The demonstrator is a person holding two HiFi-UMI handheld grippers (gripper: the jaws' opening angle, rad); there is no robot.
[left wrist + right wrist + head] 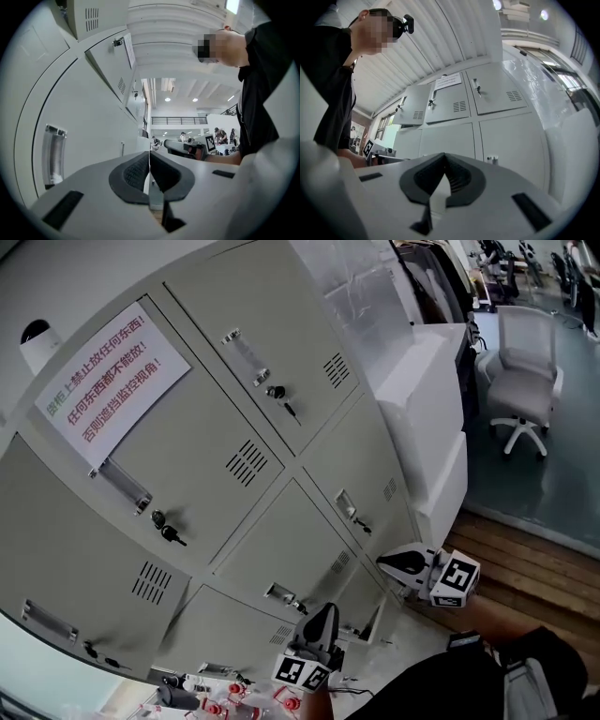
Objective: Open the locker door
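The grey locker bank (216,427) fills the head view, with several vented doors. One door carries a paper sign (112,381); another has a key in its lock (277,393). My left gripper (324,609) is shut and empty, low in front of the bottom row, just right of a recessed handle (279,594). My right gripper (381,562) is also shut and empty, close to the lower right doors and touching nothing. Its own view looks at closed doors (497,136) past its tips (444,155). The left gripper (149,153) runs alongside a door with a handle (52,154).
A white cabinet (427,427) stands right of the lockers, with a white office chair (520,381) beyond it. Wooden flooring (525,559) lies at the right. Bottles with red caps (225,704) sit on the floor by the locker base. The person's dark sleeve (469,681) is below.
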